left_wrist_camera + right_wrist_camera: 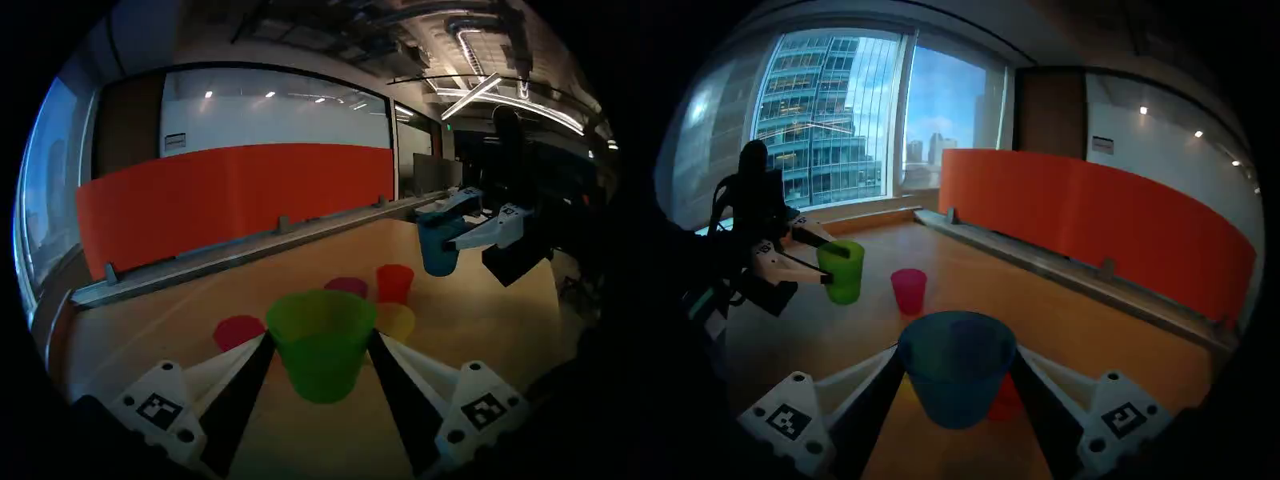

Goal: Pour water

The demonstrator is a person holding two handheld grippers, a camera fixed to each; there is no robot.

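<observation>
My left gripper [322, 339] is clamped on the green cup [322, 370], both fingers pressed to its sides, the cup upright and near; my right gripper [957, 352] grips the blue cup [956, 388] the same way, also upright. Beyond the green cup a red cup [394, 283] stands on the wooden table [472, 320]; a yellow shape [398, 322] just in front of it may be another cup, too blurred to say. In the right gripper view a pink cup [909, 290] stands farther off, left of centre. An orange panel [1088, 210] lines the far edge.
</observation>
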